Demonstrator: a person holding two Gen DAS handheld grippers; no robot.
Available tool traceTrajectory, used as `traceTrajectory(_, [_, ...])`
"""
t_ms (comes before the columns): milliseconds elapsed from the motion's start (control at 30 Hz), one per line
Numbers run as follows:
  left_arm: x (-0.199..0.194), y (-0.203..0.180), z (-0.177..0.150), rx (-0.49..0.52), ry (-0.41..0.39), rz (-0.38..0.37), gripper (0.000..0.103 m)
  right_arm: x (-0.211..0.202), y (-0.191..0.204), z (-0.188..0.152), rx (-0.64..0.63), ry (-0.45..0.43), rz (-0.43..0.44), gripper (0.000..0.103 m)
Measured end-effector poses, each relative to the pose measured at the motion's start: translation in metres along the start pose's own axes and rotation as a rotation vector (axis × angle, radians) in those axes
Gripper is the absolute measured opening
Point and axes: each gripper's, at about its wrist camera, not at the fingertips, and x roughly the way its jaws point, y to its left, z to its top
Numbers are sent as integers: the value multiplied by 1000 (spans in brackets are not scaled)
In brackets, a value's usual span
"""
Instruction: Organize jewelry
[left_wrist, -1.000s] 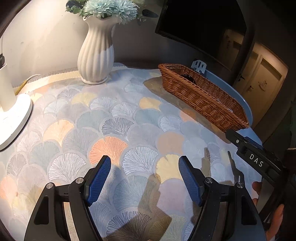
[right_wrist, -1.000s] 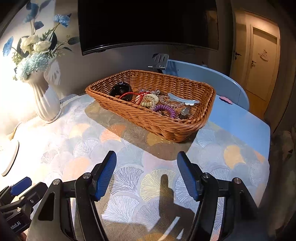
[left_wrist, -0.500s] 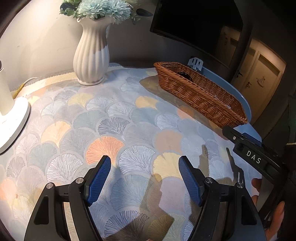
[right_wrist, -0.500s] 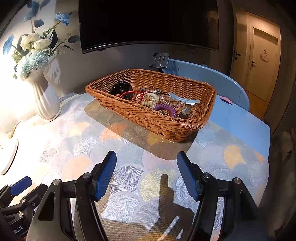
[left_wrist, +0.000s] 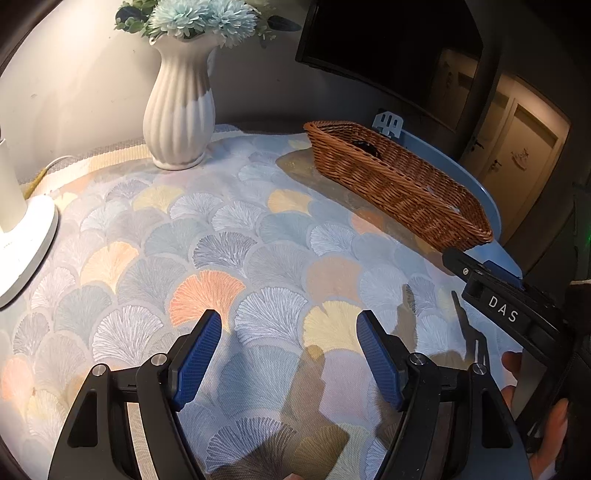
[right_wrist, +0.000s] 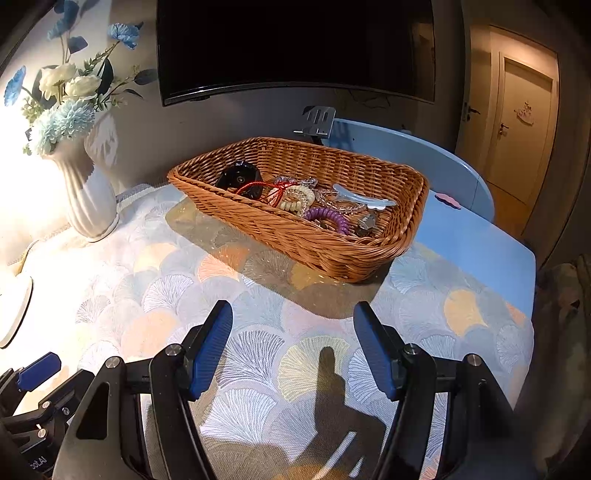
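Fan-patterned tablecloth (right_wrist: 258, 362) under warm lamplight, wicker basket (right_wrist: 369, 254) of tangled jewelry (right_wrist: 295, 195) ahead, my left gripper (left_wrist: 288, 325) and right gripper (right_wrist: 291, 314) both spread apart, holding nothing.

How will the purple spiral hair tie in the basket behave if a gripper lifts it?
The purple spiral hair tie looks like a soft coil, so it will probably stretch and sag, and weigh little. It lies against beads and chains in the wicker basket, so it may snag and drag them along.

Warm left-side glare, dim fisheye-warped edges
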Motion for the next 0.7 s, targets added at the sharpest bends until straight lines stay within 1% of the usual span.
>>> traceTrajectory(167, [0, -1, 0, 7, 0, 7, 77, 0, -1, 0, 7, -2, 1, 70])
traceTrajectory(533, [2, 5, 2, -12, 1, 10, 77, -2, 0, -1, 1, -6, 0, 70])
traceTrajectory(633, [-2, 6, 2, -13, -30, 32, 77, -2, 1, -1, -3, -8, 1, 70])
traceTrajectory(700, [0, 6, 2, -13, -18, 22, 77, -2, 1, -1, -3, -9, 2, 70])
